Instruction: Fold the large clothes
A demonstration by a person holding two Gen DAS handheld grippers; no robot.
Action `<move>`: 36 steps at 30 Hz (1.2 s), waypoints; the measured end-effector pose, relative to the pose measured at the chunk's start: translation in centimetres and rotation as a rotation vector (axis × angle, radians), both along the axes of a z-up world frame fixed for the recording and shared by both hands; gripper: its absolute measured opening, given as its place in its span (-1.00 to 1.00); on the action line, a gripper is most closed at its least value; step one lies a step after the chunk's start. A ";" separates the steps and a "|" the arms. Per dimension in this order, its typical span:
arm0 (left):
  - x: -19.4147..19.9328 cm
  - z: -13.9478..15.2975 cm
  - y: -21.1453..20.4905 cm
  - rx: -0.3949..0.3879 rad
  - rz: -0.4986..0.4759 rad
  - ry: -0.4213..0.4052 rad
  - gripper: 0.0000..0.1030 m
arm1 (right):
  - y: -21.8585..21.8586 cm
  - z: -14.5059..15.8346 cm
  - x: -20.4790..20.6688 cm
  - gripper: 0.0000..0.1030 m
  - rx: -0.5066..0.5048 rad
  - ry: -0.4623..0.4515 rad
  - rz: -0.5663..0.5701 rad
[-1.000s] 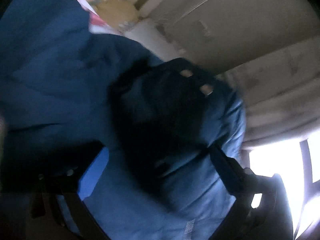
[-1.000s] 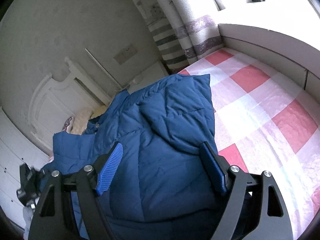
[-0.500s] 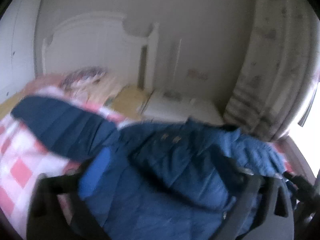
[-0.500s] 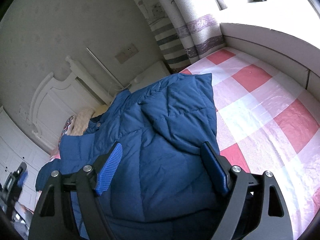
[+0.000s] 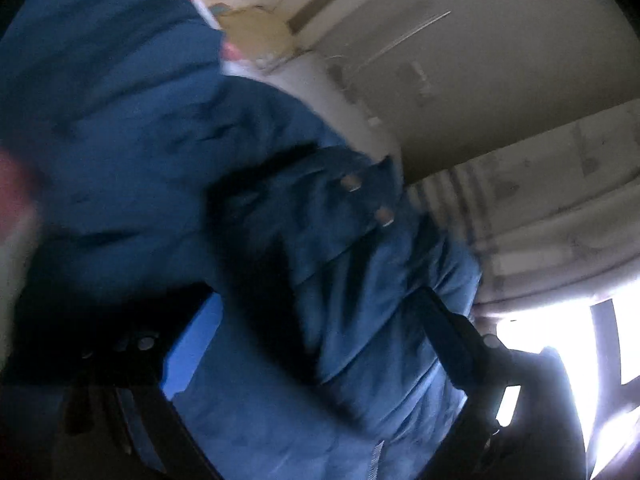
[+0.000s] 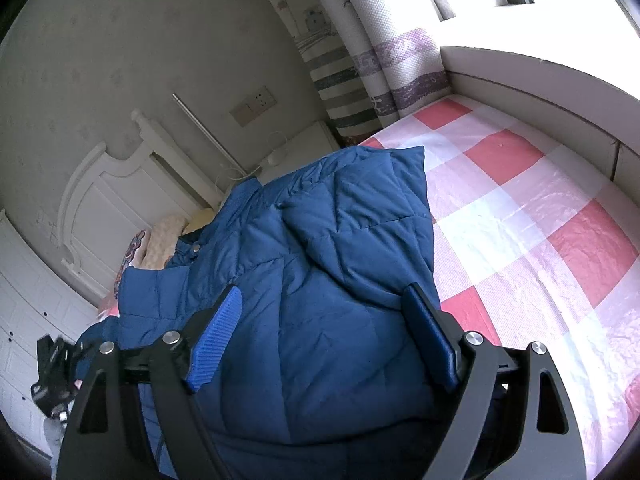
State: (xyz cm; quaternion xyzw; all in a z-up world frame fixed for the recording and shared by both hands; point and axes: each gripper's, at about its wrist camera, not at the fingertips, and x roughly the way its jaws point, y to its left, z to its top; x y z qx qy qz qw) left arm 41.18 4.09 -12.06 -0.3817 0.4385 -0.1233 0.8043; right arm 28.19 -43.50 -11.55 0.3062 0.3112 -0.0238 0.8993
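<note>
Both the left gripper (image 5: 320, 344) and right gripper (image 6: 324, 332) stand wide, the left's jaws having just narrowed, astride the blue jacket (image 6: 320, 248); each should pinch a near edge firmly before folding it far across the bed (image 6: 540, 220)

Home bedroom, bed (image 6: 540, 216) under red-and-white checked sheet, white carved headboard (image 6: 116, 192) far left, striped curtain (image 6: 384, 64) by bright window, wall socket (image 6: 254, 106)

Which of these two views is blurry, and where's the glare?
Left wrist view: motion-blurred and dim, the jacket smeared, window blown out at lower right. Right wrist view: sharp, with glare at the window top right; edges bend from the fisheye.
</note>
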 end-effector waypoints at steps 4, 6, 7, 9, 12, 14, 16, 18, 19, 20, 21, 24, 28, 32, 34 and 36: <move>2.3 -0.4 -0.8 0.097 0.000 0.024 -0.72 | 0.0 0.0 0.0 0.58 0.002 0.000 0.000; 0.6 1.6 -0.2 0.149 0.053 -0.049 -0.75 | -0.1 0.0 0.0 0.58 0.003 -0.002 0.000; -0.9 3.2 -0.3 0.208 0.073 -0.114 -0.75 | 0.0 0.0 -0.1 0.58 0.003 -0.002 0.001; -5.2 7.2 -1.4 0.377 0.099 -0.284 -0.75 | 0.0 0.0 0.0 0.58 0.002 -0.001 0.002; -7.6 8.5 -3.0 0.532 0.066 -0.265 -0.55 | 0.1 0.0 0.1 0.59 0.002 -0.003 0.005; -6.0 6.3 -4.0 0.645 -0.002 -0.124 0.41 | 0.0 0.0 0.2 0.60 0.002 -0.003 0.004; -4.9 4.5 -3.5 0.706 0.023 -0.051 0.65 | 0.1 0.0 0.3 0.60 -0.002 -0.004 0.005; -5.0 4.0 -1.2 0.739 0.111 0.001 0.64 | 0.1 0.0 0.3 0.60 -0.008 -0.003 0.005; -5.5 4.8 -0.1 0.739 0.194 -0.014 0.64 | 0.1 0.0 0.3 0.60 -0.010 -0.003 0.005; -6.5 6.0 1.0 0.733 0.285 -0.053 0.64 | 0.2 0.0 0.4 0.60 -0.010 -0.003 0.005; -7.9 8.1 1.8 0.706 0.369 -0.141 0.64 | 0.1 0.0 0.4 0.60 -0.009 -0.003 0.005; -7.6 11.0 -1.2 0.822 0.252 -0.259 0.66 | 0.2 0.0 0.4 0.60 -0.010 -0.003 0.006; -2.6 7.3 -6.2 0.991 -0.031 -0.190 0.67 | 0.2 0.0 0.3 0.60 -0.013 -0.003 0.005; -0.3 0.4 -6.2 0.958 -0.145 -0.062 0.74 | 0.4 0.0 0.3 0.60 -0.033 0.003 0.004; -0.5 0.5 -6.5 0.963 -0.151 -0.076 0.81 | 0.6 0.1 0.3 0.61 -0.045 0.007 0.005; -0.7 0.5 -6.7 0.968 -0.155 -0.074 0.83 | 0.8 0.3 0.4 0.63 -0.064 0.012 0.002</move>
